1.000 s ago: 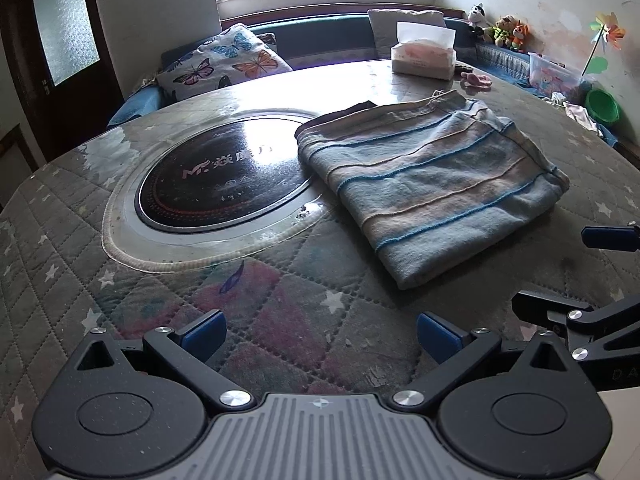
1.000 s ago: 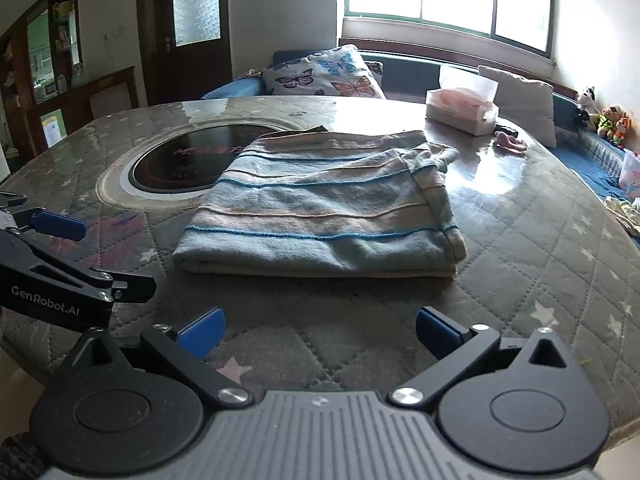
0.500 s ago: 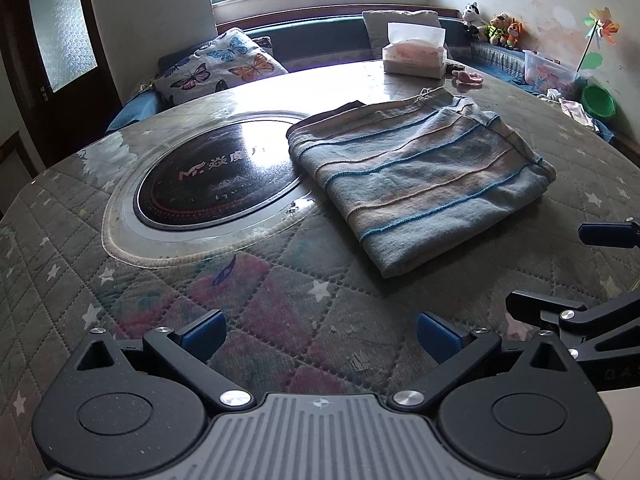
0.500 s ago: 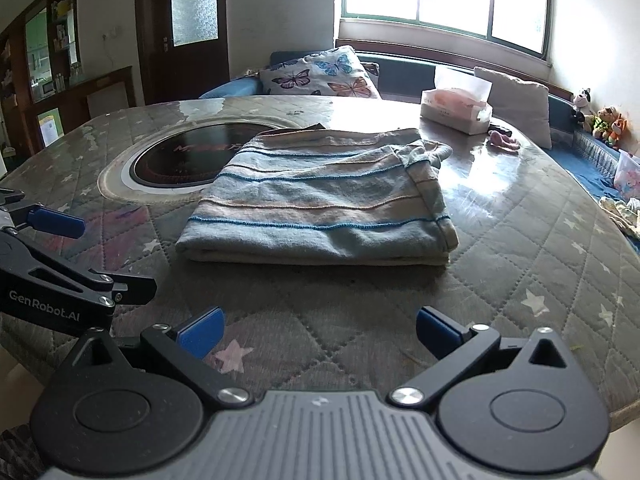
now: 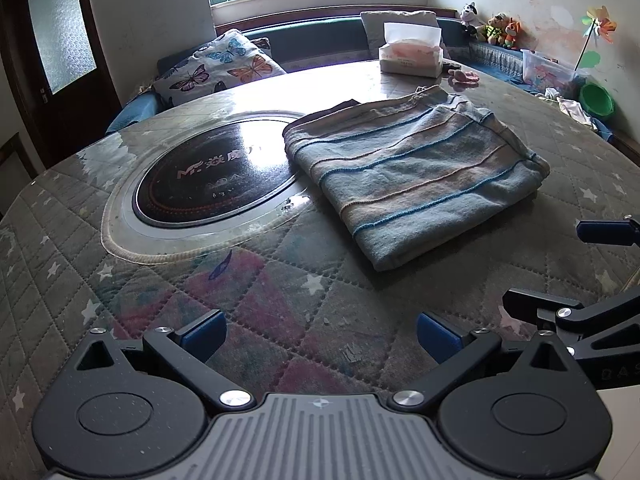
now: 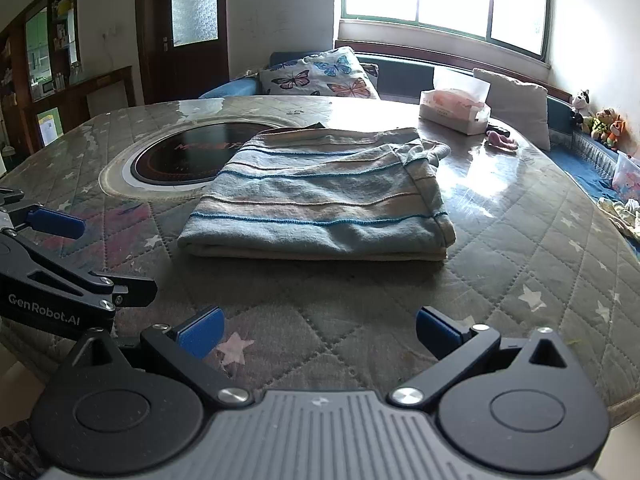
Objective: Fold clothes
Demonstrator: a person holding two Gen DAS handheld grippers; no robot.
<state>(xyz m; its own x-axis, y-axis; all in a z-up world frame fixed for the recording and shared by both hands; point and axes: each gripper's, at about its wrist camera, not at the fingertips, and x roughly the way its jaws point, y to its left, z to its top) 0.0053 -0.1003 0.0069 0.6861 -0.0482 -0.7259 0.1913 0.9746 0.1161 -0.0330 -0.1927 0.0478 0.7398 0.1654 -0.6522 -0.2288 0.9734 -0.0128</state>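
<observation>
While both grippers gape, folded garment (image 6: 320, 196) lies ahead, untouched.

The left gripper (image 5: 318, 334) is hovering low with its blue-padded fingers (image 5: 202, 332) spread wide apart, gripping nothing. The right gripper (image 6: 318, 330) is hanging at much the same height, its own blue pads (image 6: 434, 330) likewise standing far apart and holding nothing. Both are pointing forward side by side (each one is showing at the edge of the other's wrist view, the right one's fingers there also standing well apart), and they are not touching each other.
</observation>
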